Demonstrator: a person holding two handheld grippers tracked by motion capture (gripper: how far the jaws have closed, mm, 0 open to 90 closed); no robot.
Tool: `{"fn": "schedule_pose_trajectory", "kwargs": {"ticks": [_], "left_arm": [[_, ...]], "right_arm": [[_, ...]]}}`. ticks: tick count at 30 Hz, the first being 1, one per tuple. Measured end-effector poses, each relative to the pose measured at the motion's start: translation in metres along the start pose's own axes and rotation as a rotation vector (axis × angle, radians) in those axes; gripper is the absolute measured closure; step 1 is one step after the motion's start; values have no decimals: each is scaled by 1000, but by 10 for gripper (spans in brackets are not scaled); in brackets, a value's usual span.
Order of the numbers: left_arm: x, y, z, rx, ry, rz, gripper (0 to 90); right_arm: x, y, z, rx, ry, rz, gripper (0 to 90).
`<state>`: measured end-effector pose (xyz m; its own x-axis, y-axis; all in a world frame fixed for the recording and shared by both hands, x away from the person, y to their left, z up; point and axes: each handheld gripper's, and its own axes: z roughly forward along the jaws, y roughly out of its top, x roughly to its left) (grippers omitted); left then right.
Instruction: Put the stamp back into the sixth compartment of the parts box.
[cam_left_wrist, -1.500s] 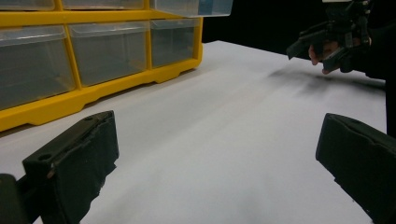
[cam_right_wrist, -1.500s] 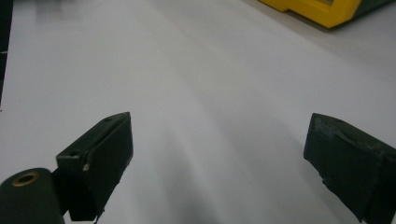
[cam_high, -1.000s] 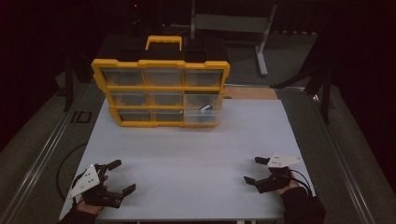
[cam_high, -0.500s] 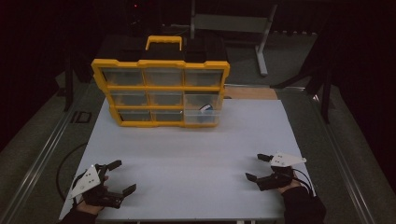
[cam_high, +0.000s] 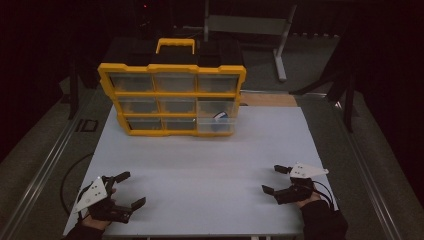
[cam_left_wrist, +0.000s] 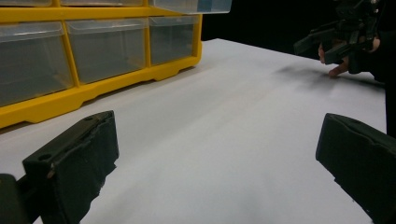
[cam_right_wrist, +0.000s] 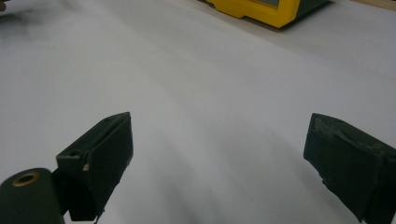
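A yellow organizer case (cam_high: 172, 97) with clear drawers stands upright at the back of the white table (cam_high: 210, 160); its lower right drawer is pulled out a little and holds a small dark and white item (cam_high: 219, 116). My left gripper (cam_high: 131, 190) rests near the front left corner, open and empty, its pads (cam_left_wrist: 74, 163) wide apart. My right gripper (cam_high: 274, 181) sits near the front right edge, also open and empty. From the left gripper view the case (cam_left_wrist: 88, 56) is ahead to the left, with the right gripper (cam_left_wrist: 343, 37) far off. The case's corner (cam_right_wrist: 261, 9) shows ahead in the right gripper view.
A yellow carry handle (cam_high: 175, 45) tops the case. Behind the table stands a grey metal stand (cam_high: 250, 25). A wooden strip (cam_high: 267, 100) lies at the table's back right. Cables (cam_high: 70, 175) trail off the left side. Dark floor surrounds the table.
My right gripper has shifted slightly to the right and toward the front edge. The left gripper has stayed in place.
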<state>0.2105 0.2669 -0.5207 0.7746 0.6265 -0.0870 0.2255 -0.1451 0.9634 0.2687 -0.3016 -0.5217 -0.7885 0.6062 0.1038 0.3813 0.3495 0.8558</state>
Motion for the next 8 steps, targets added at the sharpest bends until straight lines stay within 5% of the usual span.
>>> {"fn": "schedule_pose_trajectory", "kwargs": {"ticks": [8], "left_arm": [[1, 0, 0, 0, 0, 0, 4]], "right_arm": [[1, 0, 2, -2, 12, 4, 84]]}}
